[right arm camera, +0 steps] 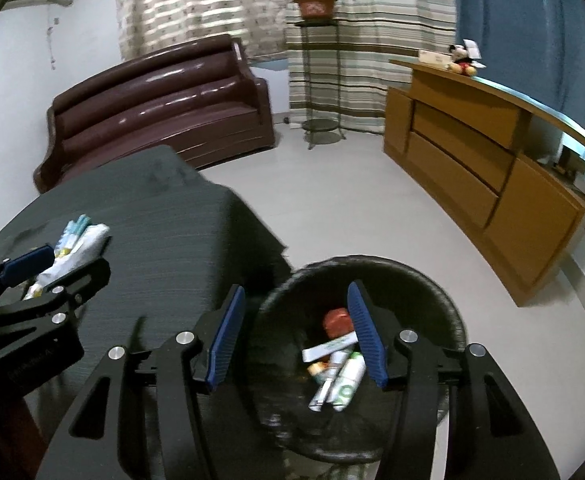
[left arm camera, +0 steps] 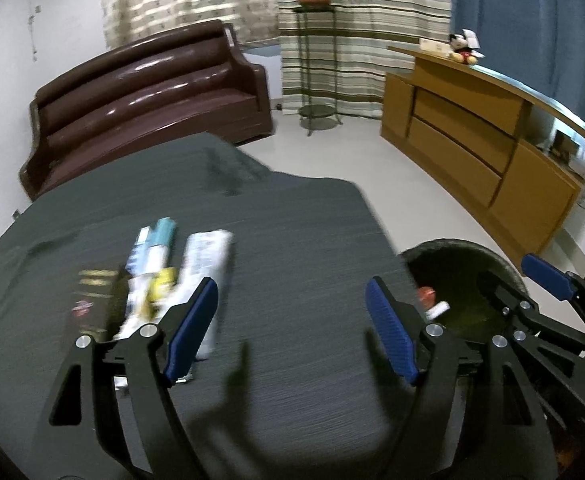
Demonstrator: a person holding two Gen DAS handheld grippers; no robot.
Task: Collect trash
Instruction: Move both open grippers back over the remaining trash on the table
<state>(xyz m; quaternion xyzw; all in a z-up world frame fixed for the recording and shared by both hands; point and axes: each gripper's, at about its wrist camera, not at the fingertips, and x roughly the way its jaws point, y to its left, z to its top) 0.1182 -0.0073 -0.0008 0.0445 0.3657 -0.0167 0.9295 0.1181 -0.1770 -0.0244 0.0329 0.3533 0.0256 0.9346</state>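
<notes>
Several pieces of trash lie in a heap (left arm camera: 160,276) on the dark-clothed table (left arm camera: 276,240): white and teal wrappers, a yellow packet and a dark box (left arm camera: 90,300). My left gripper (left arm camera: 292,324) is open and empty just right of the heap. A black bin (right arm camera: 356,360) stands on the floor beside the table and holds a red item, a white packet and green-white tubes (right arm camera: 342,372). My right gripper (right arm camera: 296,336) is open and empty above the bin. The bin (left arm camera: 468,280) also shows in the left wrist view. The heap (right arm camera: 72,244) also shows in the right wrist view.
A dark red sofa (left arm camera: 148,92) stands behind the table. A metal plant stand (left arm camera: 316,64) with a potted plant is by the striped curtain. A wooden cabinet (left arm camera: 488,160) runs along the right, with a toy on top. Pale floor lies between.
</notes>
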